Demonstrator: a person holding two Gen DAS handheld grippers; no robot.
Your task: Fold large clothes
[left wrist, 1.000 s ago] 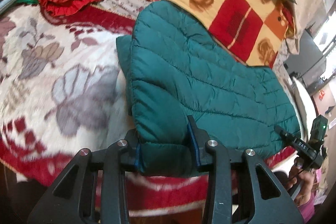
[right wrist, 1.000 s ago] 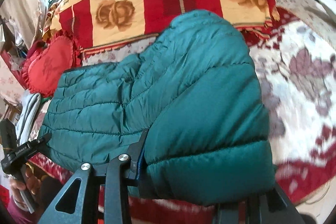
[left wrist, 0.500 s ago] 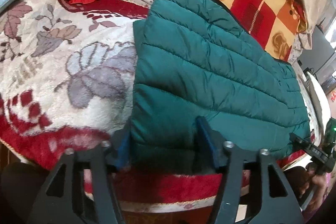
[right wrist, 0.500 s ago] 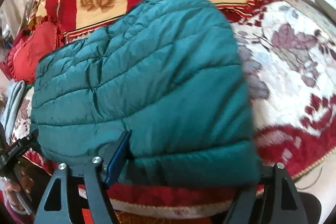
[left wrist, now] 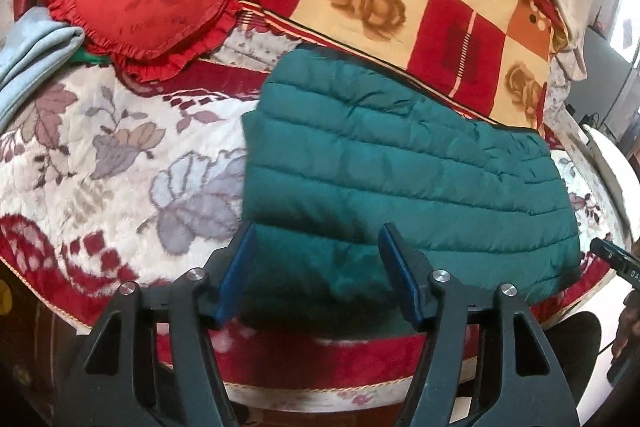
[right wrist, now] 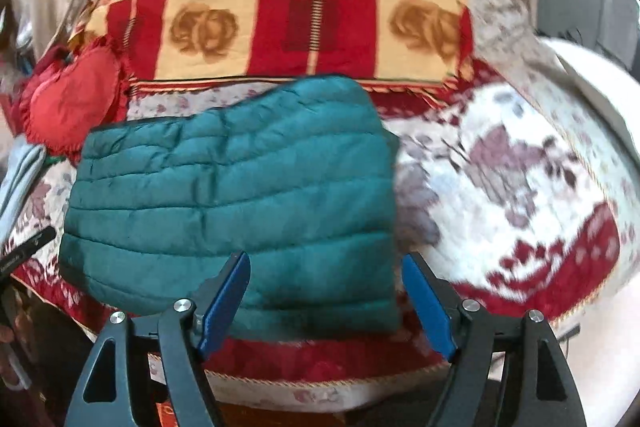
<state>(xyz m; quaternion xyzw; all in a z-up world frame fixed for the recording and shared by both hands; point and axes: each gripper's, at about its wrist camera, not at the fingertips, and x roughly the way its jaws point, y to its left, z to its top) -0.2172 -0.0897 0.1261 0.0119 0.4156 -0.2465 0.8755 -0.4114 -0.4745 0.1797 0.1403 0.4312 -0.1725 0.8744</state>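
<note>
Teal quilted jacket [left wrist: 400, 179] in the left wrist view: folded into a compact rectangle, lying flat on the floral blanket [left wrist: 100, 167] just ahead of our left gripper [left wrist: 316, 239]. Jaws spread, pads clear of the fabric, nothing pinched. We'd call this fold done; maybe one more halving or a tidy-up left. No containers in view.

Right wrist view: same jacket [right wrist: 232, 195] ahead and to the left of our right gripper [right wrist: 326, 267], its near right corner between the spread blue pads, not gripped. Edges look roughly squared. No bins or baskets here either.
</note>
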